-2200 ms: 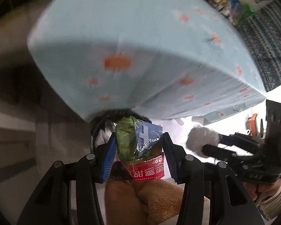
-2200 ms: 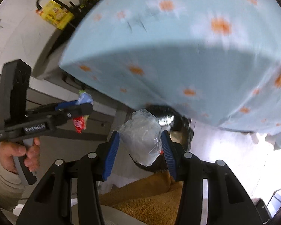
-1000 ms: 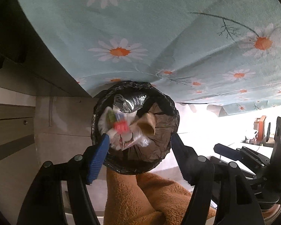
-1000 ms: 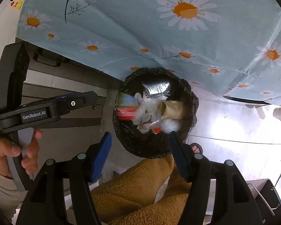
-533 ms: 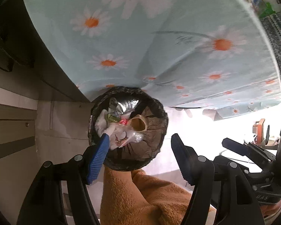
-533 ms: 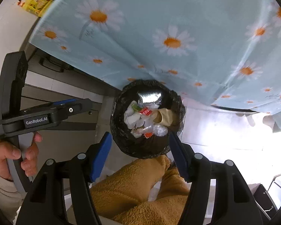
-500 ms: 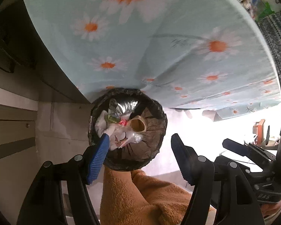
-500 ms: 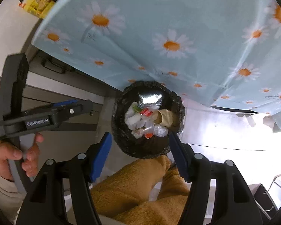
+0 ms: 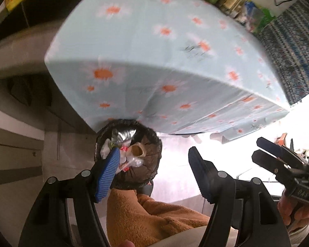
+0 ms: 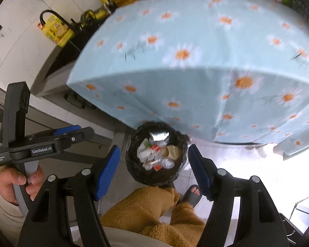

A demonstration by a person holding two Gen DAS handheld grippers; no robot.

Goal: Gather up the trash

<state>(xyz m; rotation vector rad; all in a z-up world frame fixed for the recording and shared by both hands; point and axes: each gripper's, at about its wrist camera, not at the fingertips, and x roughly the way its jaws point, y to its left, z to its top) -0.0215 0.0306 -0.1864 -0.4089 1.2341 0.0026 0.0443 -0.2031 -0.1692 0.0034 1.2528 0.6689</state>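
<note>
A round bin with a black liner (image 9: 149, 170) (image 10: 154, 180) stands on the floor at the table's edge. It holds the trash (image 9: 131, 158) (image 10: 154, 156): crumpled wrappers, clear plastic and a cardboard tube. My left gripper (image 9: 153, 151) hangs high above the bin, its jaws opening and nothing between the blue pads. My right gripper (image 10: 153, 149) is also well above the bin, jaws opening and empty. Each gripper shows in the other's view: the right gripper (image 9: 257, 147) at the right edge, the left gripper (image 10: 85, 129) at the left, held by a hand.
A table under a light blue daisy cloth (image 9: 154, 51) (image 10: 195, 51) overhangs the bin, with bottles and packets along its far edge. A yellow oil jug (image 10: 55, 28) stands on the counter at left. The person's brown fleece trousers (image 9: 144, 212) and sandalled foot (image 10: 192, 193) are below.
Both grippers have risen away from the bin, which now looks smaller, and the tabletop has come into view. Both pairs of jaws stand slightly wider. The wrapper and plastic held earlier lie in the bin.
</note>
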